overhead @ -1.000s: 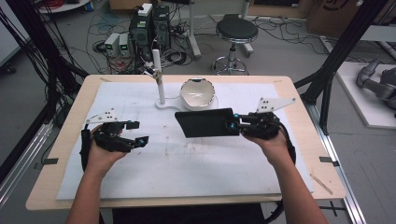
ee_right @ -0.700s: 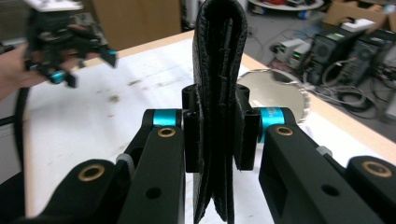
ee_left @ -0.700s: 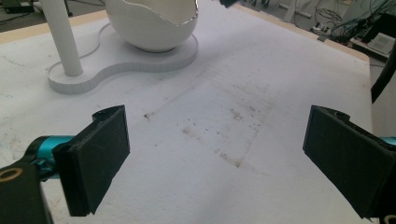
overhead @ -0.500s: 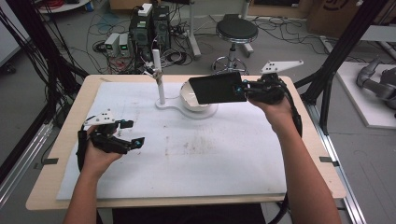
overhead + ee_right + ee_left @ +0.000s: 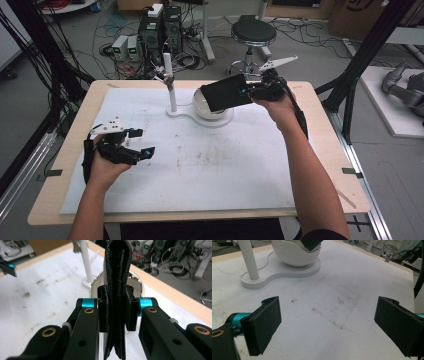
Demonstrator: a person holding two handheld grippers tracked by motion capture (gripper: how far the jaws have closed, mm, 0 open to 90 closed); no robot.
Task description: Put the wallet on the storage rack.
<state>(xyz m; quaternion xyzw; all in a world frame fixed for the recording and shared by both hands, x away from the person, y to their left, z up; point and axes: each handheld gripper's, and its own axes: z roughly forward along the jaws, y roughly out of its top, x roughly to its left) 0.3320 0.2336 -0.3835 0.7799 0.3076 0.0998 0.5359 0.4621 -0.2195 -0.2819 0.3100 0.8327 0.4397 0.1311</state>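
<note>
**Right gripper held black wallet over the bowl; left gripper idle and wide open**

Table (image 5: 325, 150): pale wood top with a stained white mat (image 5: 210, 165) over most of it. Both my grippers were above that mat.

White stand (image 5: 200, 114): flat base on the mat's far side, thin upright post (image 5: 170, 82) at one end, white bowl (image 5: 205, 102) at the other. It sat directly under and ahead of my right gripper, well apart from my left one. In the left gripper view the post (image 5: 249, 260) was ahead and to the left, and the bowl (image 5: 294, 252) straight ahead at the top edge.

Black wallet (image 5: 226, 92): folded leather piece, pinched at one end by my right gripper (image 5: 247, 91). It stuck out sideways from the jaws and hung over the bowl, tilted. Couldn't tell from the high view whether it touched the bowl rim. In the right gripper view the wallet (image 5: 116, 270) stood edge-on between the jaws, both pads tight against its sides, with the bowl (image 5: 136, 283) just behind it.

Left gripper (image 5: 141, 143): low over the near-left part of the mat in my left hand (image 5: 107, 160), jaws spread wide with nothing between them. In its own view, the left gripper (image 5: 327, 320) had only bare, smudged mat (image 5: 332, 302) between the pads.
</note>
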